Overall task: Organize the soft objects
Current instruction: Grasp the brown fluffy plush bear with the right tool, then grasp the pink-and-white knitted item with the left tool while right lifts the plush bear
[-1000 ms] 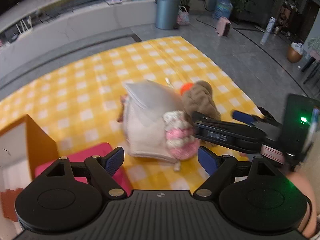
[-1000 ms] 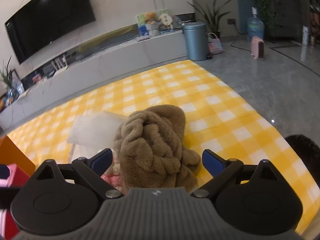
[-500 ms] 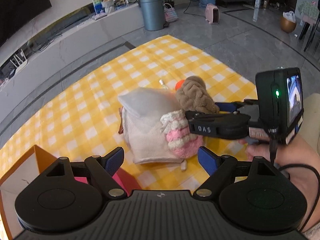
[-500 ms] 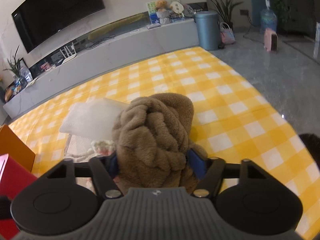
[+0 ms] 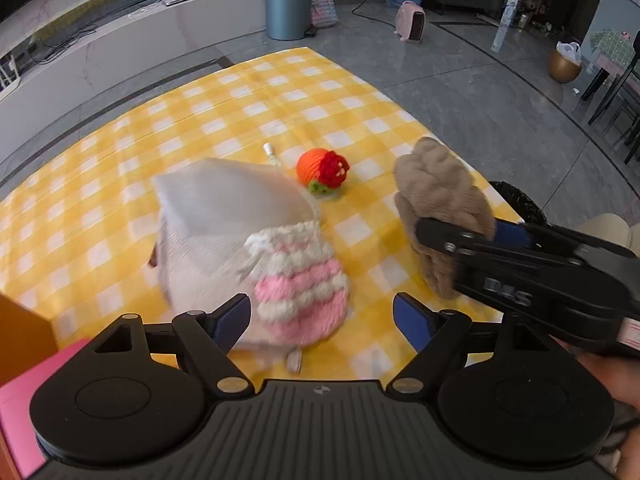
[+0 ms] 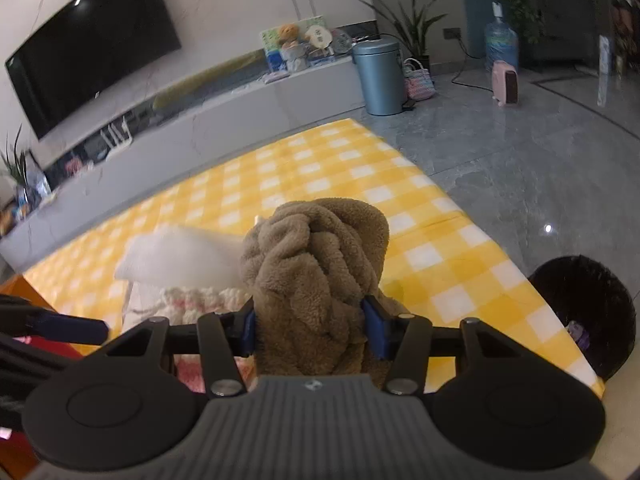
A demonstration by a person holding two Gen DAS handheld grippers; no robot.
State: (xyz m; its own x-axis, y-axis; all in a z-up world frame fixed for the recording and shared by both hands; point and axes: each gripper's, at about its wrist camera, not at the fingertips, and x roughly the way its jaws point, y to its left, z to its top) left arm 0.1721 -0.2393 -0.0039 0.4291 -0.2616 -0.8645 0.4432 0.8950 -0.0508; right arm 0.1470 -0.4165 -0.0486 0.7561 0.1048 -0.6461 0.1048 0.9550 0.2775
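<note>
On the yellow checked mat [image 5: 240,92] lies a pile of soft things: a white cushion [image 5: 224,200] on a folded cream cloth [image 5: 192,256], with a pink and white knitted pouch [image 5: 300,280] at its near edge. An orange knitted ball with a red flower [image 5: 320,168] sits behind them. My left gripper [image 5: 322,316] is open, its fingertips on either side of the pouch's near end without pressing it. My right gripper [image 6: 312,328] [image 5: 472,232] is closing, its pads pressing into a brown plush bundle [image 6: 316,256] [image 5: 440,188] held apart from the pile on the right.
An orange box [image 5: 20,332] and a pink block [image 5: 24,400] stand at the near left. A black round object [image 6: 584,312] sits at the mat's right edge. Grey floor, a blue bin [image 5: 288,4] and a low TV bench lie beyond.
The right gripper's jaws have closed on the brown plush bundle and carried it right, off the pile, uncovering the orange ball. The left gripper has come down closer to the pink pouch.
</note>
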